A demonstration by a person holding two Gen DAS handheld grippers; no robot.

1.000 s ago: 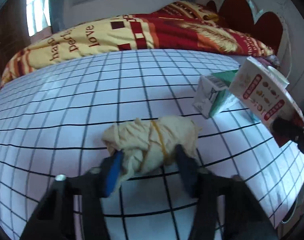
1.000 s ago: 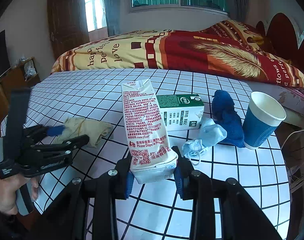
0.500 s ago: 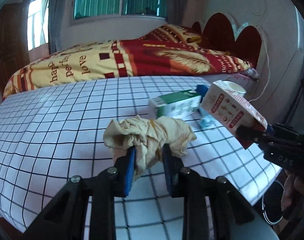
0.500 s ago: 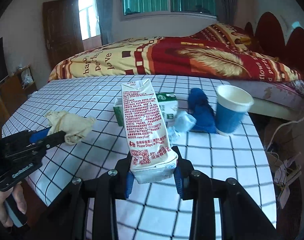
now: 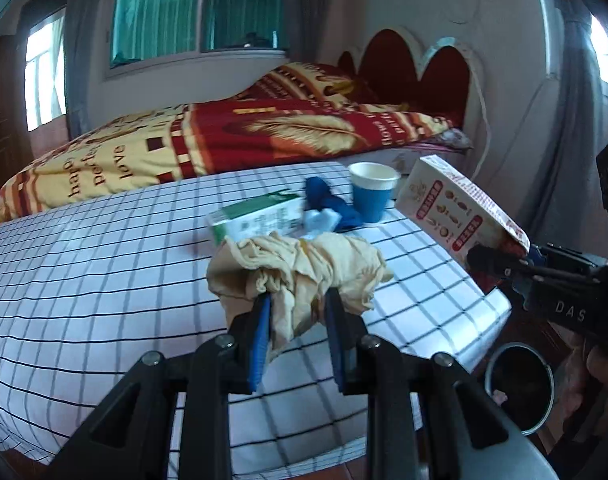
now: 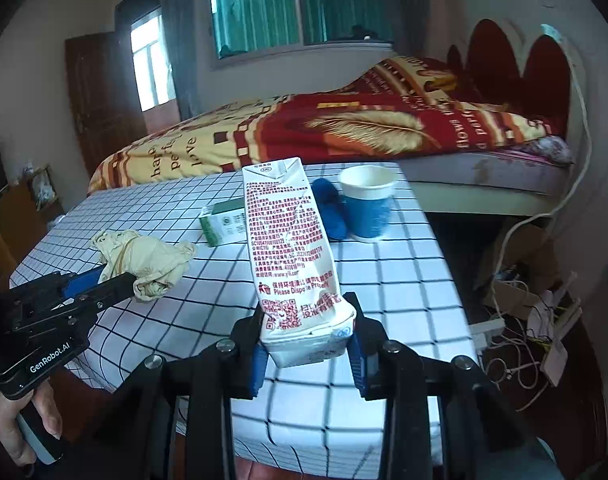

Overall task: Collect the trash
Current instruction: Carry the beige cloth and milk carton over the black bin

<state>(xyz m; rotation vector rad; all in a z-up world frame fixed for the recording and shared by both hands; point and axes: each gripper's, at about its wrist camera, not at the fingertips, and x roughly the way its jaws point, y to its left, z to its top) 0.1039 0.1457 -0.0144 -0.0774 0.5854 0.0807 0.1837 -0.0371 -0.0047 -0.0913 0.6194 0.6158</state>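
Lifted off the table [image 5: 104,280], left tongs [image 5: 296,320] clamp rag [image 5: 304,264], right tongs [image 6: 308,344] carton [image 6: 292,248]; bin [image 5: 520,384] below.

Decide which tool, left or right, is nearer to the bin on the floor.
Right. The right tool, gripping the milk carton, hangs almost above the bin past the table's edge. The left tool, gripping the yellow cloth, is over the table.

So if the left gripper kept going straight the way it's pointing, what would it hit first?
Probably the green carton lying on the checked table. It sits just beyond the yellowish rag held in the left gripper, though depth is hard to judge.
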